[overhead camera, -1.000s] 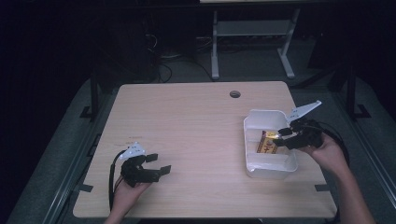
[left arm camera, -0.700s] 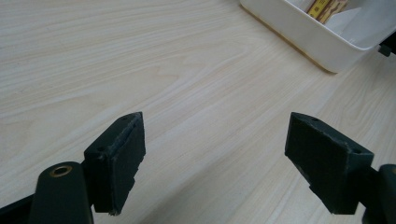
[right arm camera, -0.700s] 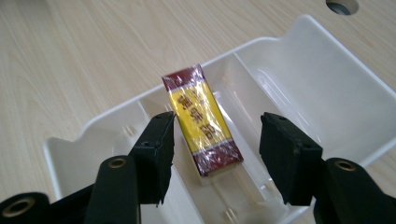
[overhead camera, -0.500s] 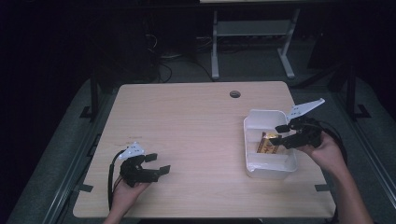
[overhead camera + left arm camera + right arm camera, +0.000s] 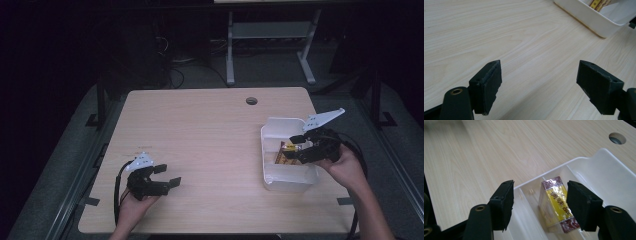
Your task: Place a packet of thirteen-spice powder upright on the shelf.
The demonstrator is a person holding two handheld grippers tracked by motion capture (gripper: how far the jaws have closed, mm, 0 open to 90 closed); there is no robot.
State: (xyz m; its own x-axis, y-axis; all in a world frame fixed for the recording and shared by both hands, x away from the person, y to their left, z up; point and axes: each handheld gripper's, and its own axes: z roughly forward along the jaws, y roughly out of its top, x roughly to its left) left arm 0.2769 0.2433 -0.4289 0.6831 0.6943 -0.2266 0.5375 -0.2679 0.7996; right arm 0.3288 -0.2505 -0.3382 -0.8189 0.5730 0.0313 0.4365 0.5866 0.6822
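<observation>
One packet (image 5: 555, 203) lies in the white tray (image 5: 272, 131) near the worktop's (image 5: 210, 140) right edge, so the drop looks done; pulling clear is what's left. My right fingers (image 5: 539, 203) have just been opening and grip nothing, the packet below them. Its long axis runs along the compartment, lying flat. My left fingers (image 5: 537, 87) rest wide apart, empty.

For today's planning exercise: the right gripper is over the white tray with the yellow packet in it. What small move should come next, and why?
Probably lift the right gripper up and clear of the white tray. Its jaws have just been opening and stand apart, and the yellow packet lies in a tray compartment below them with no pad pressing on it, so it looks released. The left gripper rests open on the table.
</observation>
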